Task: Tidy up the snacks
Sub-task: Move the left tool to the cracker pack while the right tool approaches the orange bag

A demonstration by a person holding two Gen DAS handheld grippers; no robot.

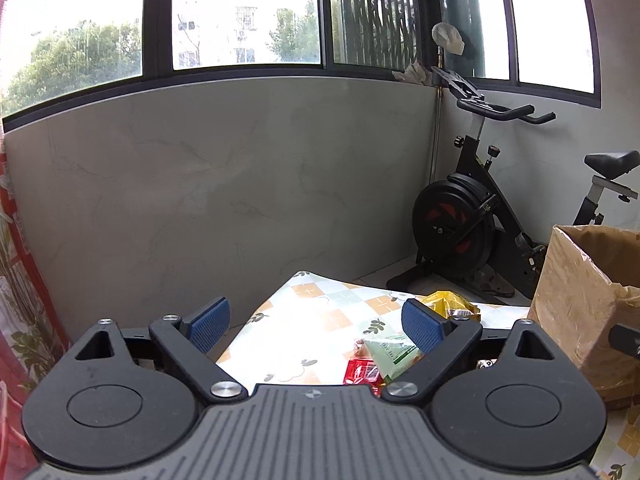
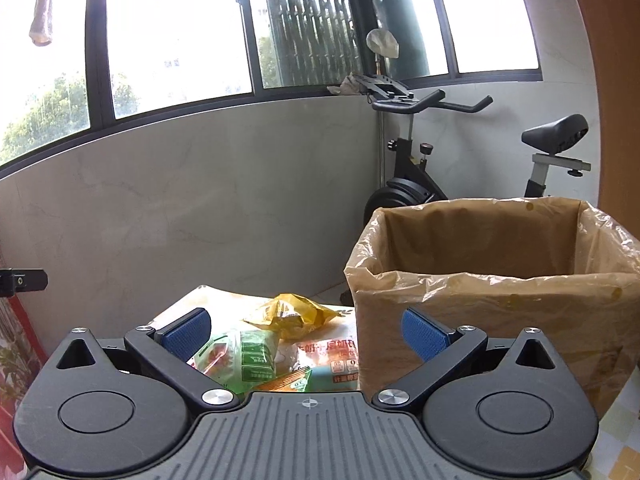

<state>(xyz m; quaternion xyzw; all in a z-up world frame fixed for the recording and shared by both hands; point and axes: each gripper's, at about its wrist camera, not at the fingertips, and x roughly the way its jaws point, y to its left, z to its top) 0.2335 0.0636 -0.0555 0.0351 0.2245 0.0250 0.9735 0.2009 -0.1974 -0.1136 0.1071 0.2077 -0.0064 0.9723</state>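
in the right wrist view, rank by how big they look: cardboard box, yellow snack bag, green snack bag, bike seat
1. cardboard box, by far the largest
2. green snack bag and yellow snack bag: look alike; the green is partly hidden and nearer
3. bike seat, smallest, but farthest away

A home, most likely an enclosed balcony or sunroom used as spare space. Dark-framed windows (image 1: 240, 16) along the top from ten to two o'clock, with trees and an apartment block outside. Laundry (image 2: 42, 8) hanging at eleven o'clock. Grey marble-look half-wall (image 1: 220, 184) beneath the glass. An exercise bike (image 1: 472, 216) parked in the corner at three o'clock. A table under a tile-patterned cloth (image 1: 316, 320) at six o'clock, strewn with snack packets (image 2: 288, 312), beside a plastic-lined cardboard box (image 2: 492, 280) at four o'clock.
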